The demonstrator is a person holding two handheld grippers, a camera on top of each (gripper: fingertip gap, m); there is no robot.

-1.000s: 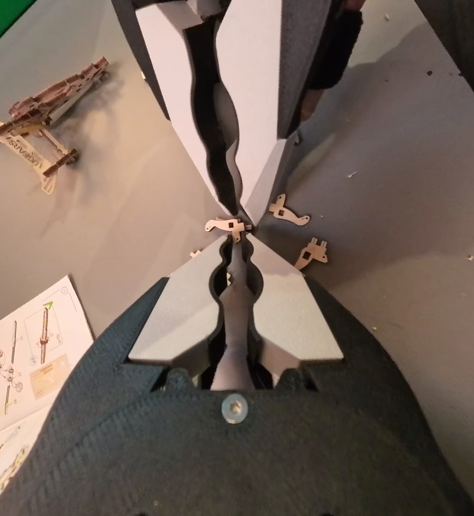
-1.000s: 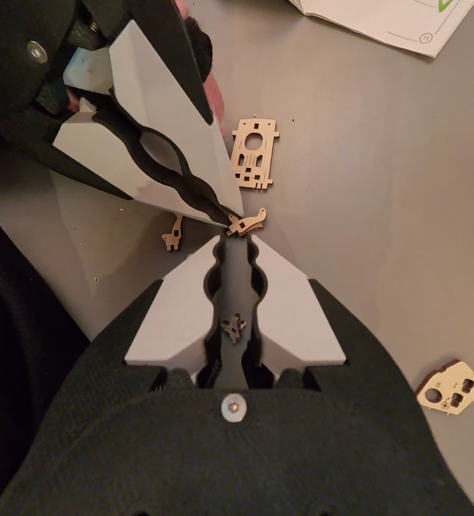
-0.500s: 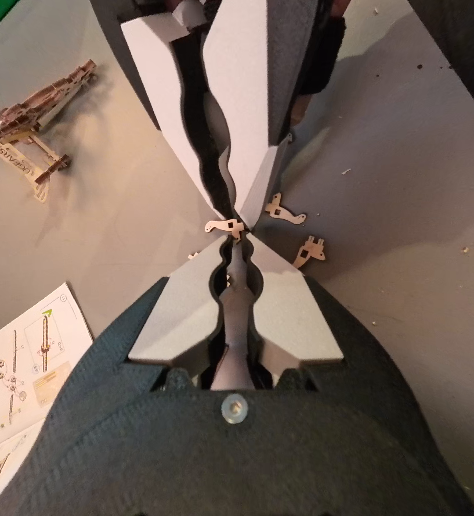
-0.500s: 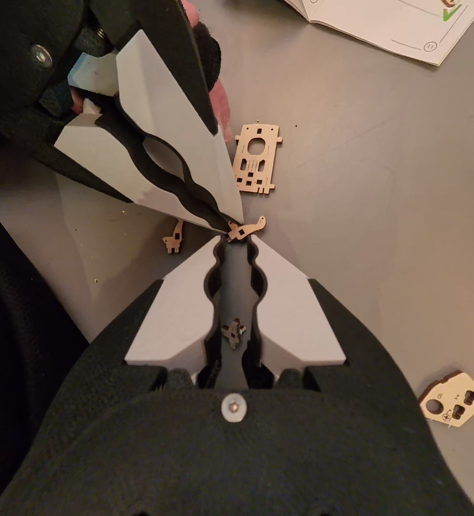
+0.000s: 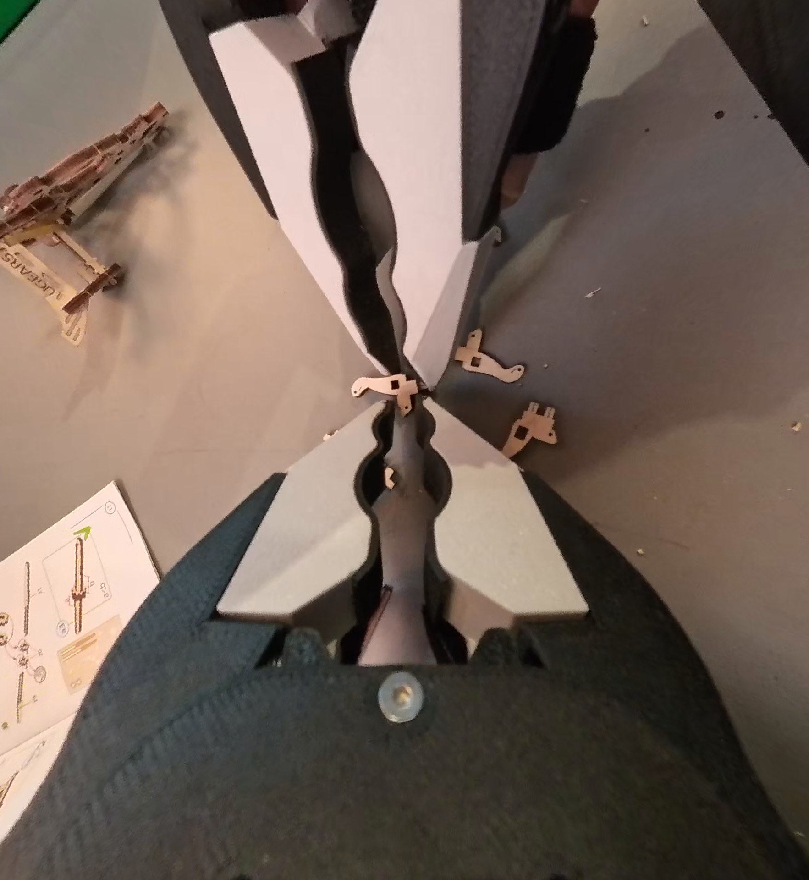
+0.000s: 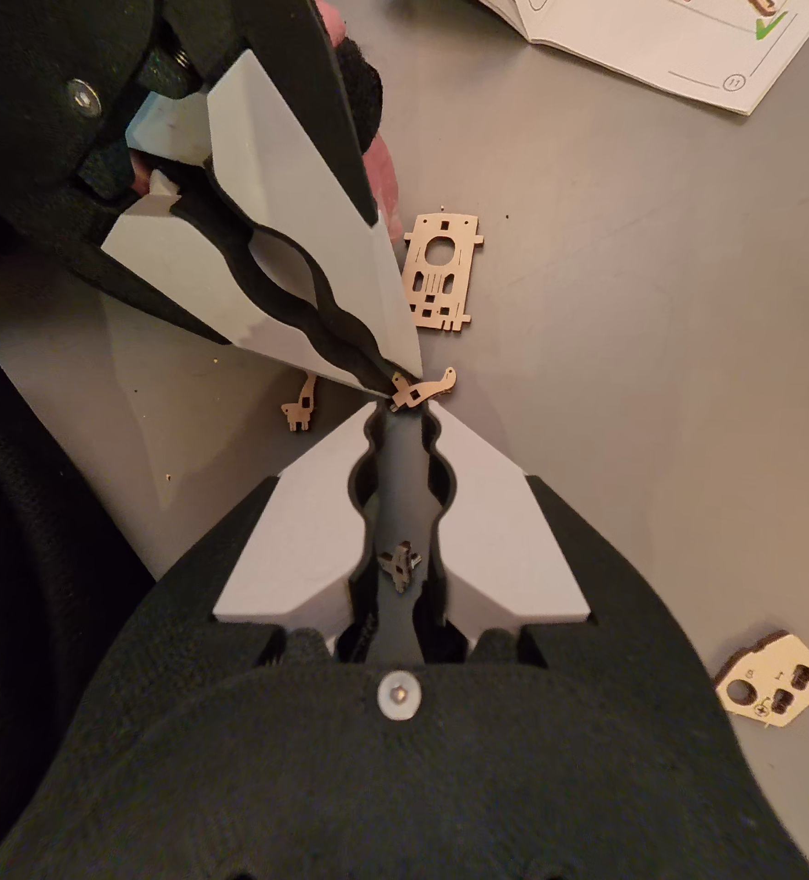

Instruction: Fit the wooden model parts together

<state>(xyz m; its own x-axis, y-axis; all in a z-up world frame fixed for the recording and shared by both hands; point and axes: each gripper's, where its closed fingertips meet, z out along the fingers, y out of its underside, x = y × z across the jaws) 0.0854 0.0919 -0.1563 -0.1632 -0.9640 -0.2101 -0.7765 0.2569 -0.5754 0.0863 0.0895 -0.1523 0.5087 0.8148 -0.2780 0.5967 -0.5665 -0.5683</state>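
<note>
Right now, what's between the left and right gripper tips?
Only the two wooden parts being mated: a hooked lever at the right gripper and a short peg piece at the left gripper. Both wrist views show it.

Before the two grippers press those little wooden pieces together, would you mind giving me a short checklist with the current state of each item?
1. Left gripper shut on small peg piece: ok.
2. Right gripper shut on curved lever piece: ok.
3. Both pieces meeting at the fingertips: ok.
4. Peg fully seated in the lever's square hole: cannot tell.
5. Held pieces raised off the grey table: cannot tell.
6. Loose spare lever lying apart from the joint: ok.
</note>
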